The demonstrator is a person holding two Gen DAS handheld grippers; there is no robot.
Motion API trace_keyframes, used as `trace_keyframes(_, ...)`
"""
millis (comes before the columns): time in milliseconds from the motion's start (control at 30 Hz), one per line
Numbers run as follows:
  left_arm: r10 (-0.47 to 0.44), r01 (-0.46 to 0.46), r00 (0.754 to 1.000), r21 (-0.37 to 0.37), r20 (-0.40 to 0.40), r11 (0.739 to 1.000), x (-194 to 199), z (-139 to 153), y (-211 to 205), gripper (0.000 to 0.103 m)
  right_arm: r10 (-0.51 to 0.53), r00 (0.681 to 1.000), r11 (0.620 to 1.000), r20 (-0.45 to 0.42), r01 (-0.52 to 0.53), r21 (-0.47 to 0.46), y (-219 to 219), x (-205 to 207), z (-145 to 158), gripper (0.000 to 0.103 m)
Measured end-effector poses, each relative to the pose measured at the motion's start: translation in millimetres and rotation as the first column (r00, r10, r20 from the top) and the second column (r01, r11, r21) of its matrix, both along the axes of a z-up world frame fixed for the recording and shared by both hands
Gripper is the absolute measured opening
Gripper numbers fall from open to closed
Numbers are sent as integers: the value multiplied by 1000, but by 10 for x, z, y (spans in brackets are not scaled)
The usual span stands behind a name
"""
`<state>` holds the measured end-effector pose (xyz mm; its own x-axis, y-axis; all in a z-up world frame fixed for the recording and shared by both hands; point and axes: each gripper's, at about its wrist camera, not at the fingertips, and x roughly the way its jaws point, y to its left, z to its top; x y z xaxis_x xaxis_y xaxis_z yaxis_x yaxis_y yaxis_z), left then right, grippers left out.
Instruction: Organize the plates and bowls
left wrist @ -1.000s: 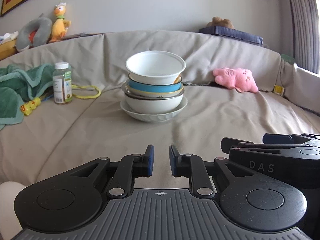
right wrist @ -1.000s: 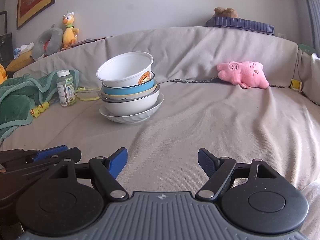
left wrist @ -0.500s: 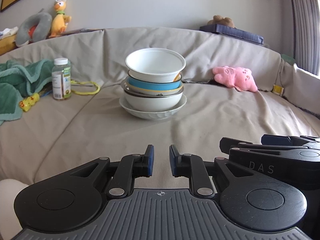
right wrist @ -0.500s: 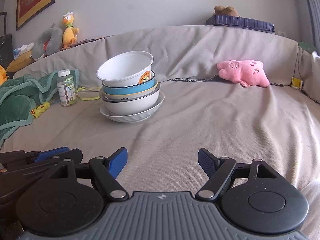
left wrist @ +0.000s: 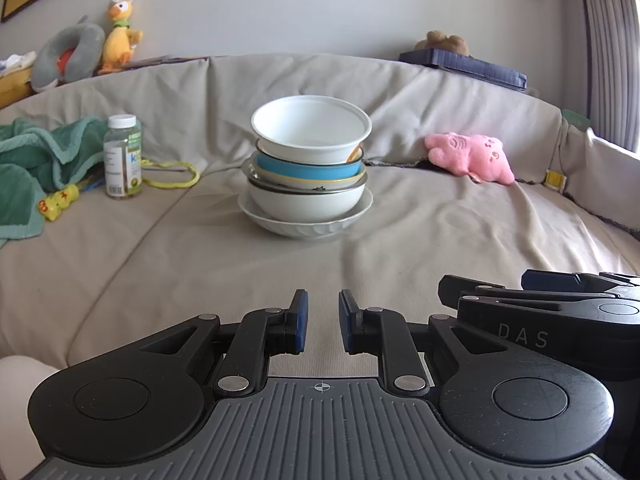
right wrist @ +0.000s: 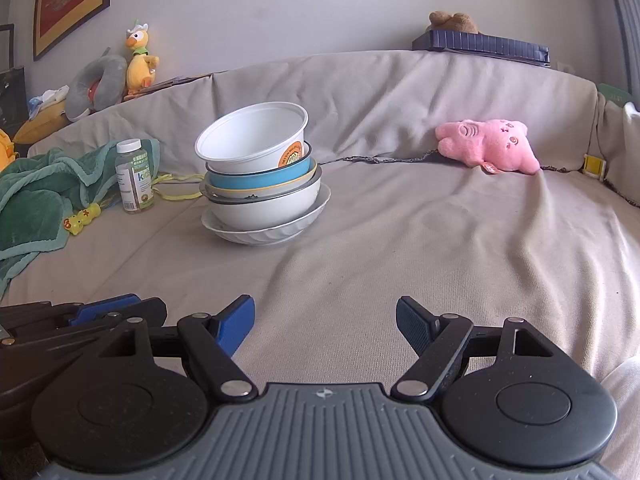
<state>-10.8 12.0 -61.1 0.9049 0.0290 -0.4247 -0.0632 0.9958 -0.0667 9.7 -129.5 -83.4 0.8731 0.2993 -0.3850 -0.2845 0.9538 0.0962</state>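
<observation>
Stack of bowls (left wrist: pixel 306 184) mid-couch on beige cover (left wrist: pixel 400 248): fluted white dish (left wrist: pixel 308 227) at bottom, white bowl, blue-banded bowl (left wrist: pixel 308 169), white plastic bowl (left wrist: pixel 310 130) on top, tilted. Left of stack: pill bottle (left wrist: pixel 123 156), yellow cord, green blanket (left wrist: pixel 32 168). Far right: pink plush (left wrist: pixel 470 157). Near edge: left gripper (left wrist: pixel 322 322) nearly clenched, narrow gap, nothing between pads. Right gripper (right wrist: pixel 325 322) released wide, empty. Both well apart from stack.

A pink plush toy (left wrist: pixel 472 156) lies on the beige-covered couch (left wrist: pixel 400 240). A pill bottle (left wrist: pixel 123 156) stands upright beside a green blanket (left wrist: pixel 36 164) and a yellow cord (left wrist: pixel 172 174). A yellow duck toy (left wrist: pixel 120 32) and a grey neck pillow (left wrist: pixel 68 54) sit behind the backrest.
</observation>
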Motion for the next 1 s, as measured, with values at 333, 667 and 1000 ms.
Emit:
trace_keyframes(333,-3,3,1000,-1,-1,1000,-20,3,-26,20,-1,1000,1000,0,1,1,-2,-3,0,79)
trace_keyframes(667,-1,1,1000,-5,-2,1000,-23,7,-21,19,-1,1000,1000,0,1,1,-3,-1,-1,79)
trace_keyframes(1000,11,-12,999,-25,-35,1000,15,-41,-3,19,10,1000,1000,-21,-10,29,-19,5,-13,79)
